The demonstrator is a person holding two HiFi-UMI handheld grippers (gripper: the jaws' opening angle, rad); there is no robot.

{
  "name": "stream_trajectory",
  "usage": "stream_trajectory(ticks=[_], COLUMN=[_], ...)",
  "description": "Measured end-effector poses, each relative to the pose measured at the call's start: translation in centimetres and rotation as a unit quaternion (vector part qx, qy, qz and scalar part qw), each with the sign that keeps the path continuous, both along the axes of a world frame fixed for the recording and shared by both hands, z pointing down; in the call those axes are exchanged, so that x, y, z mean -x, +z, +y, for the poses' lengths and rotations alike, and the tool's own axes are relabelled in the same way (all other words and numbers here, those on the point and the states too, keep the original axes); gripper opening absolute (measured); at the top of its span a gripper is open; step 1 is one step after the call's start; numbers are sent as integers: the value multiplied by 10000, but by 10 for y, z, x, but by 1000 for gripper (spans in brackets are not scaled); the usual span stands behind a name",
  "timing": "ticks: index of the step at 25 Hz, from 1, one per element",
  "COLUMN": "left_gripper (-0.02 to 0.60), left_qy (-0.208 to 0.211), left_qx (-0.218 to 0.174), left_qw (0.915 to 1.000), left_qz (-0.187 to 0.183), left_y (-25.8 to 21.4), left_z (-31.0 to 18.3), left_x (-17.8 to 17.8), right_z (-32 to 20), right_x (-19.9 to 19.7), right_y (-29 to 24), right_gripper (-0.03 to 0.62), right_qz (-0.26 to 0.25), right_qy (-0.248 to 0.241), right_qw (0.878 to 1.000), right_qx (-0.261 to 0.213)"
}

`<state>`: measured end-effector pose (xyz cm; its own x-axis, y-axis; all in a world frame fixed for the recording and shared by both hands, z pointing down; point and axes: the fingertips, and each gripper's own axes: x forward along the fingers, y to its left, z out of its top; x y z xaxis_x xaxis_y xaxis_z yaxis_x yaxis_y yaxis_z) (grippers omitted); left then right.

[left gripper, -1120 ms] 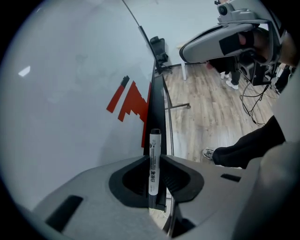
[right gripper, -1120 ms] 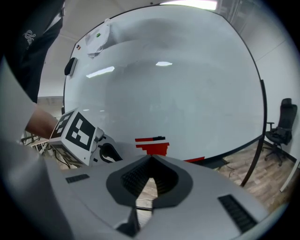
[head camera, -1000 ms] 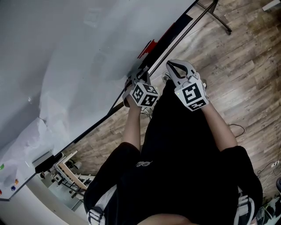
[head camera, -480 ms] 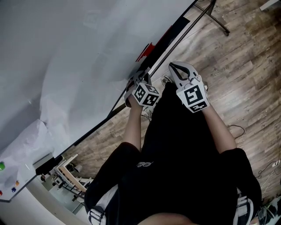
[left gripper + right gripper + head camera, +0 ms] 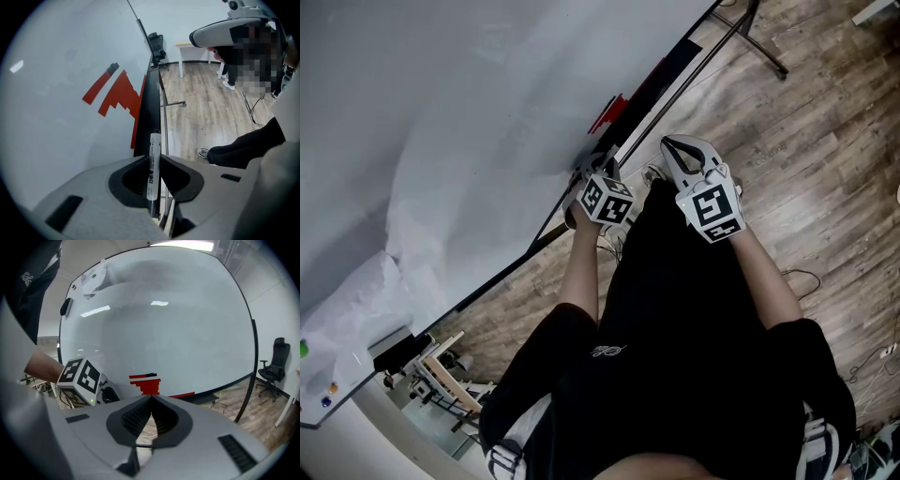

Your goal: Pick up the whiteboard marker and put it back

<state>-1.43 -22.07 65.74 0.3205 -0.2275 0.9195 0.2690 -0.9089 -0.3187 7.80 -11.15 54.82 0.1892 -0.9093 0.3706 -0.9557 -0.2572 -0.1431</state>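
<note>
The whiteboard marker [image 5: 154,143], white-bodied with a dark cap, stands between the jaws of my left gripper [image 5: 153,158], which is shut on it. Its capped end points out over the black tray [image 5: 151,105] along the whiteboard's lower edge. In the head view my left gripper [image 5: 595,164] sits right at that tray [image 5: 652,84], angled steeply down. My right gripper [image 5: 671,144] hovers beside it, away from the whiteboard [image 5: 441,112]. Its jaws meet with nothing between them [image 5: 151,398].
A red stepped shape [image 5: 121,93] and a red strip with a dark end [image 5: 101,83] sit on the board above the tray. The board's stand legs [image 5: 764,37] rest on the wooden floor. A person [image 5: 253,56], an office chair [image 5: 157,44] and a table [image 5: 194,51] are farther off.
</note>
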Motion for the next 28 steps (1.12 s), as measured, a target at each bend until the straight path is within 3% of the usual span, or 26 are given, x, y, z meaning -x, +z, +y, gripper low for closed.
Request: stream_trajectory(ticks=[8,21,24,28], left_gripper=[67,129,130,130], left_qy=[-124,-957,-1460,-2265], left_qx=[29,26,136,309], left_qw=[9999,9939,9844,9610], left_qz=[91,543,972,1555], left_y=[-1,-23,-43,-68], left_z=[-1,-11,-5,-5], left_x=[1,12,22,50], right_z=[-2,-17,-21,-34], right_x=[4,17,26,49], right_y=[-2,-19,-24,-22], right_gripper=[3,3,3,3], right_qz=[31,166,235,205], right_qy=[-77,-543,-927,-1496], right_qw=[10000,9984,9953,9884], right_qx=[-2,-52,-144,-177])
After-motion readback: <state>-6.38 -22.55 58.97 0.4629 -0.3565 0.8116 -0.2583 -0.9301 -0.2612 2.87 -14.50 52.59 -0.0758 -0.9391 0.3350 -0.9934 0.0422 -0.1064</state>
